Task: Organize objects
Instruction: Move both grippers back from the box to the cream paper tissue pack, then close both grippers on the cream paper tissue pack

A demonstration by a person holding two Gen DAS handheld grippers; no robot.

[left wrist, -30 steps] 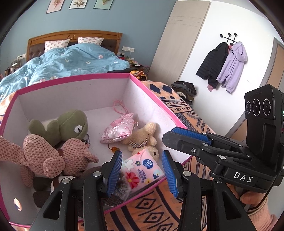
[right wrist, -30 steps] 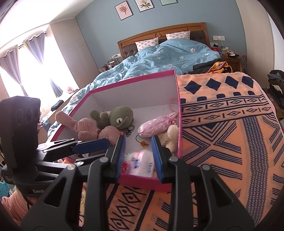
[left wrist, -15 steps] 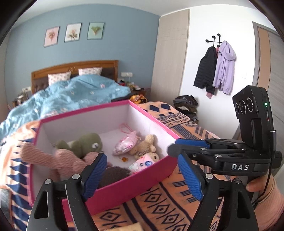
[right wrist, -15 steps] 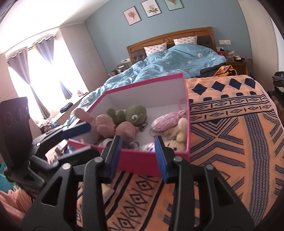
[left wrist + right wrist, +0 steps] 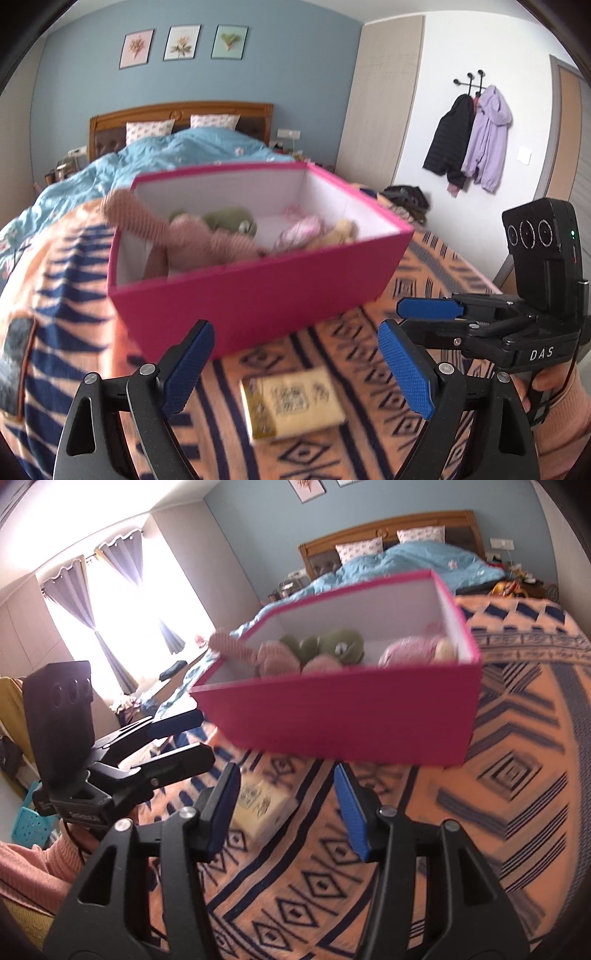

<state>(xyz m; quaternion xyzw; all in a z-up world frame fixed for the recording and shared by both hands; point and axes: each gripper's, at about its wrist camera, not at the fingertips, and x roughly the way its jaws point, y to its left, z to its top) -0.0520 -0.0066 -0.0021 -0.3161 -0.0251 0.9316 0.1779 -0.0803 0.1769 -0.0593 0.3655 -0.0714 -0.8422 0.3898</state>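
Your left gripper point(image 5: 295, 369): jaws wide, just been opening, nothing between them. Your right gripper point(image 5: 286, 808): jaws partly apart, also just been opening, nothing gripped. Pink box point(image 5: 258, 291) sits on patterned blanket point(image 5: 498, 812) on bed, beyond both grippers, apart from them. Inside box: pink knitted toy point(image 5: 199, 240) with one limb over left rim, green frog toy point(image 5: 340, 646), pink pouch point(image 5: 301, 230), small tan bear point(image 5: 341, 230). Beige packet point(image 5: 295, 404) lies on blanket just before box, below your left jaws, untouched.
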